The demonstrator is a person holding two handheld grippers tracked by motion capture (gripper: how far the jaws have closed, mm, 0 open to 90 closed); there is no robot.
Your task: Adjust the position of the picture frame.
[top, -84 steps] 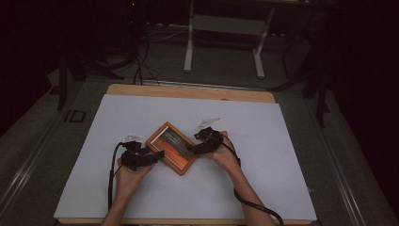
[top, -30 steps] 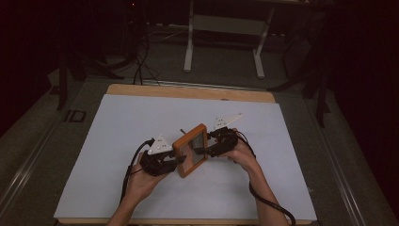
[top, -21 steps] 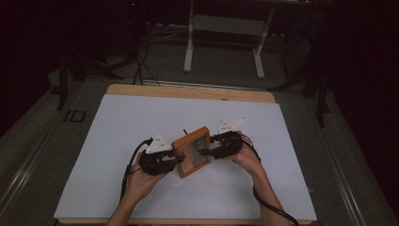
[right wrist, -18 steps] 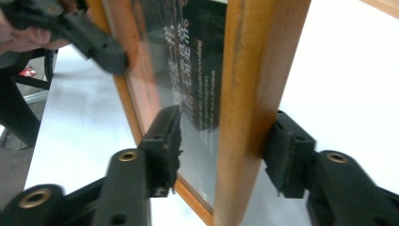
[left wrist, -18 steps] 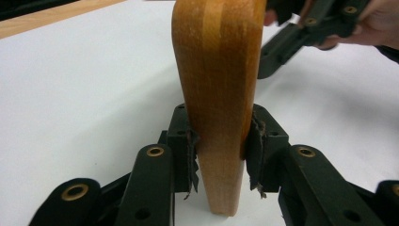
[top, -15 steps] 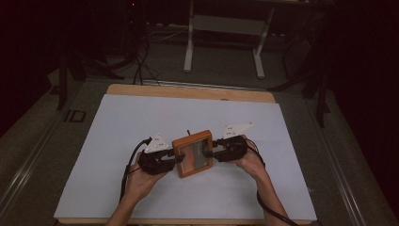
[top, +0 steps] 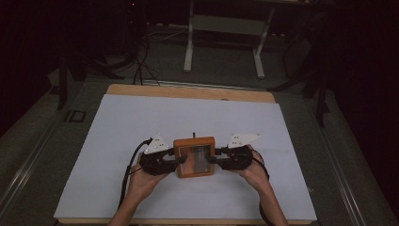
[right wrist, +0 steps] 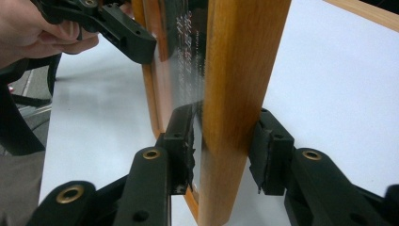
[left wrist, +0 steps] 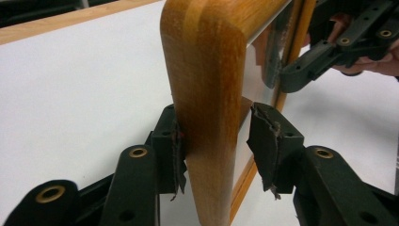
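Frame (top: 194, 157) of wood upright, right gripper (right wrist: 221, 155) clamping one side, left gripper (left wrist: 214, 146) loosening.

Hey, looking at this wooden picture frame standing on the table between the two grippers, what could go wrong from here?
1. The left gripper has just been opening: one pad stands clear of the wooden frame, so that side may tip or slip.
2. The right gripper, just closing, alone clamps the frame's other side; one edge grip could let it swing.
3. The glass pane lies near the jaws and might get scratched.
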